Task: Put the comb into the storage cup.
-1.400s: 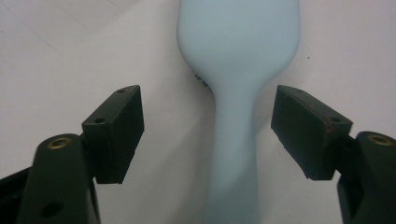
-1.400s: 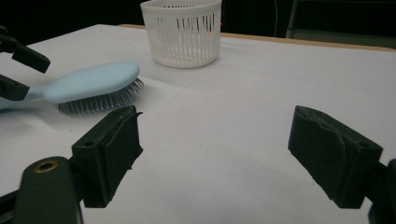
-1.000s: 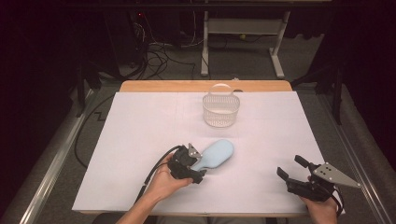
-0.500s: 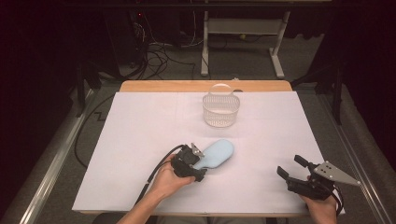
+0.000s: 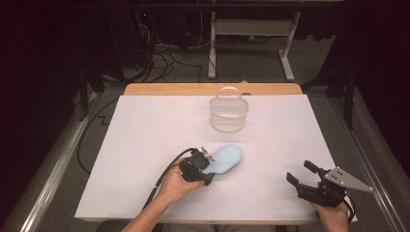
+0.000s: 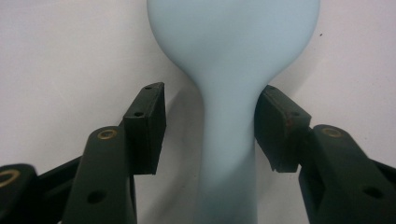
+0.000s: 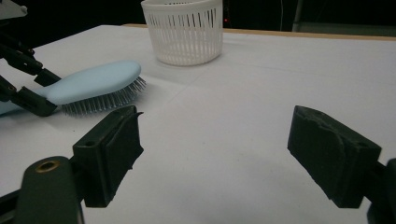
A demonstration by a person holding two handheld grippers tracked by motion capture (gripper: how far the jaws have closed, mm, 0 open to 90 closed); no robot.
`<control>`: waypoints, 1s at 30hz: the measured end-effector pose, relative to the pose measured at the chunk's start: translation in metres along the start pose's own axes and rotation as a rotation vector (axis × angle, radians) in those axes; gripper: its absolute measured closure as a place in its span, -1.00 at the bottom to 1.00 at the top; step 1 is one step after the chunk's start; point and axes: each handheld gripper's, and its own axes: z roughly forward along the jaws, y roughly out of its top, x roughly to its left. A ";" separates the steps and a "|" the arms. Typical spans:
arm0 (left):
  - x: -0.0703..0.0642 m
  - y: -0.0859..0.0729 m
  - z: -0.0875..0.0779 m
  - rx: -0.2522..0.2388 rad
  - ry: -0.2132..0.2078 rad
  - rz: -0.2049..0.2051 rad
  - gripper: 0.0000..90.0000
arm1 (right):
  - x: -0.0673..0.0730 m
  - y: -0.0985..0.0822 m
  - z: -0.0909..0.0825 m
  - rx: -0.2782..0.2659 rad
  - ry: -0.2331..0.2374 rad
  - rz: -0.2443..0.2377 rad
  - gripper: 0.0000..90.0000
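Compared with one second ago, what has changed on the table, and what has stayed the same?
The left gripper has just been closing its jaws around the handle of the light blue hairbrush; one pad seems to touch the handle, while a gap remains at the other, so it is not yet clamped. The hairbrush, the white basket and the open right gripper stayed in place.

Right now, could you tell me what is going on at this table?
A person is working with a gripper in each hand. The left gripper has just been closing around the handle of a light blue hairbrush that lies bristles down on the white table; one of the fingers is not yet against it. The right gripper waits open near the table's front edge. A white basket stands farther back.
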 end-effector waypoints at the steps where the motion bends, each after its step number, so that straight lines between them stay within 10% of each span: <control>1: -0.001 0.001 0.000 0.003 0.001 0.002 0.05 | 0.000 0.000 0.000 0.000 0.000 0.000 -0.61; 30: -0.002 0.001 -0.001 -0.004 -0.049 0.009 0.53 | 0.001 0.000 0.001 0.009 0.001 -0.016 -0.60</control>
